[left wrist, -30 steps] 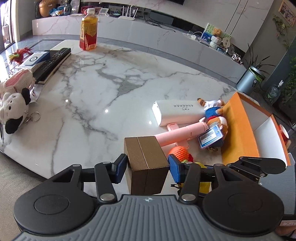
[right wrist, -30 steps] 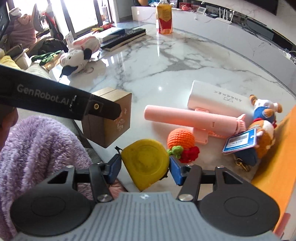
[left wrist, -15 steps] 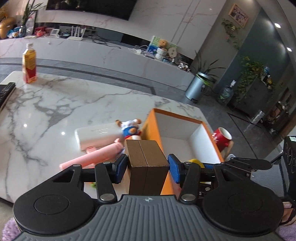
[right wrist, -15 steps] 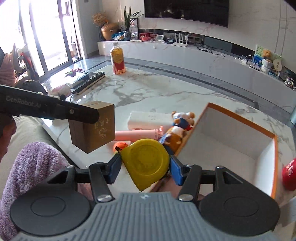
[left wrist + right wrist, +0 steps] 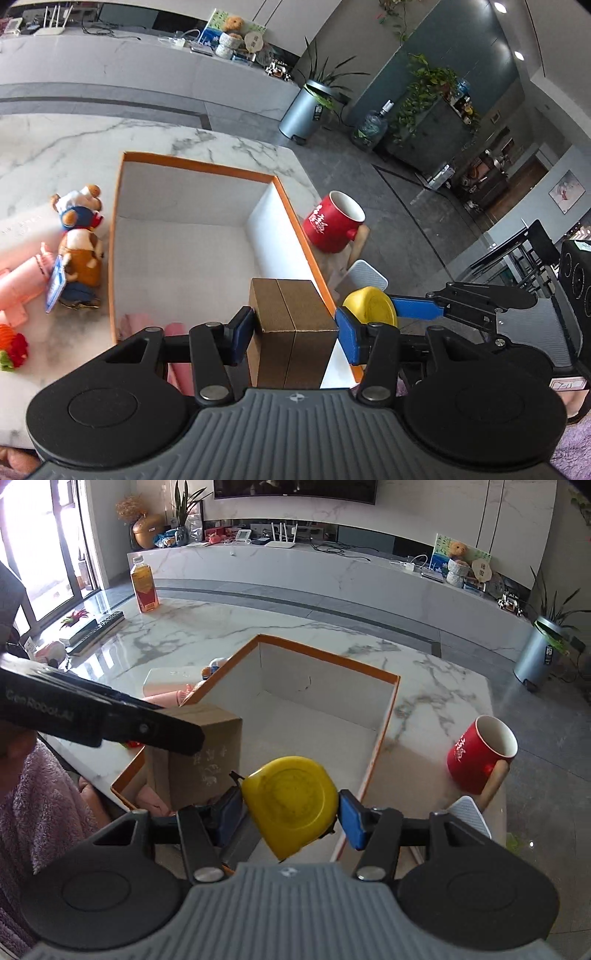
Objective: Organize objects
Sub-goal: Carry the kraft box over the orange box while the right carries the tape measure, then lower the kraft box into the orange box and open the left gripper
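From the left wrist view, the left tongs [image 5: 295,328] were clamped on the brown box [image 5: 291,321], blue pads pressed to both its sides. A second ago that box hung over the near edge of the counter [image 5: 55,147] with the toys ahead of it; half a second ago the orange-rimmed bin [image 5: 207,170] had only just swung in behind it. At this moment the box sat right over the bin's near right corner, white floor spread out beyond it. Whether it had touched down I could not tell. The bear keychain [image 5: 79,243] and pink roller [image 5: 18,280] lay outside the bin's left wall, the knitted orange toy [image 5: 11,343] nearer still. Off to the right, the yellow tape measure [image 5: 371,304] showed in the other tongs, just past the bin's right rim, with the red mug [image 5: 334,221] beyond.

From the right wrist view, the right tongs [image 5: 290,818] gripped the yellow tape measure [image 5: 291,805] firmly between the pads. One second back it hovered over the counter clutter; here it hung above the near right part of the bin [image 5: 325,653], the brown box [image 5: 201,753] to its left at the bin's near corner under the dark arm of the left tongs. The red mug [image 5: 480,753] stood outside on the counter [image 5: 221,627], the bottle [image 5: 144,585] far back.

Both loads had reached the bin together, so by my reading the carry was all but over and lowering and letting go came next.
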Tool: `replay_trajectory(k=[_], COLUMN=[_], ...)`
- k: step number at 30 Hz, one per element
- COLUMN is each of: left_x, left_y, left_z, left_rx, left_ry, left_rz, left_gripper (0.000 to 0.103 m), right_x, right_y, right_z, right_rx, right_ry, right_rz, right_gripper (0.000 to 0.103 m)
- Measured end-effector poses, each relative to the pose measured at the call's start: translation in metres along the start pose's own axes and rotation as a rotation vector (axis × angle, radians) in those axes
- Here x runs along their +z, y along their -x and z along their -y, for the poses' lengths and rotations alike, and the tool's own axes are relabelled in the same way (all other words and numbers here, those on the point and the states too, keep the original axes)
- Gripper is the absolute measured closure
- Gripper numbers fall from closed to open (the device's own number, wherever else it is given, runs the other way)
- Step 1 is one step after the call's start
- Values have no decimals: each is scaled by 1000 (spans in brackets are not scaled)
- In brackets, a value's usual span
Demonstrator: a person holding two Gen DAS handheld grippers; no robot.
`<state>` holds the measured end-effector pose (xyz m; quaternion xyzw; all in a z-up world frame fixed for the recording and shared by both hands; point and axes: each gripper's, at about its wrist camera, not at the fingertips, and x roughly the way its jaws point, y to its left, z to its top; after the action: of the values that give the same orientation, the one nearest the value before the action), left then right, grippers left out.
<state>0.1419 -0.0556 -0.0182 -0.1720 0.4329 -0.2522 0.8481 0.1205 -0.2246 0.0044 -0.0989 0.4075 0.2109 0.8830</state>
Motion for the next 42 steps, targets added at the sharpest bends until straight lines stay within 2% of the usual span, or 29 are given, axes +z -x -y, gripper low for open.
replay_trajectory(k=[7, 12, 17, 21, 27, 31, 34, 37, 39, 41, 42], left_x=[-8, -12, -13, -18, -24, -27, -29, -32, -36, -39, -40], left_y=[-41, -64, -81, -91, -107, -101, -87, -78, -77, -74, -71], left_z=[5, 4, -4, -5, -3, 5, 15, 23, 28, 33, 33], left_rx=[3, -27, -37, -28, 52, 88, 153, 188, 221, 246, 236], left_ry=[45, 58, 99, 128, 105, 36, -82, -189, -249, -298, -300], left_rz=[-79, -149, -209, -226, -281, -282, -249, -239, -247, -239, -227], left_gripper=[47, 47, 47, 47, 47, 47, 44, 47, 64, 68, 68], right_x=[-14, -19, -21, -22, -23, -23, -24, -23, -23, -23, -23], right_y=[2, -2, -9, -17, -21, -20, -20, -20, -20, -19, -19], right_z=[19, 33, 46, 44, 44, 43, 44, 43, 43, 42, 41], right_rx=[-57, -84, -78, -69, -87, -89, -90, -94, -91, -89, -89], right_ry=[-21, -54, -98, -103, -107, -99, -102, -102, -103, -100, -99], right_rz=[5, 10, 3, -7, -9, -15, -15, -16, -14, -12, -10], right_gripper=[45, 45, 45, 45, 45, 45, 45, 45, 45, 45, 45])
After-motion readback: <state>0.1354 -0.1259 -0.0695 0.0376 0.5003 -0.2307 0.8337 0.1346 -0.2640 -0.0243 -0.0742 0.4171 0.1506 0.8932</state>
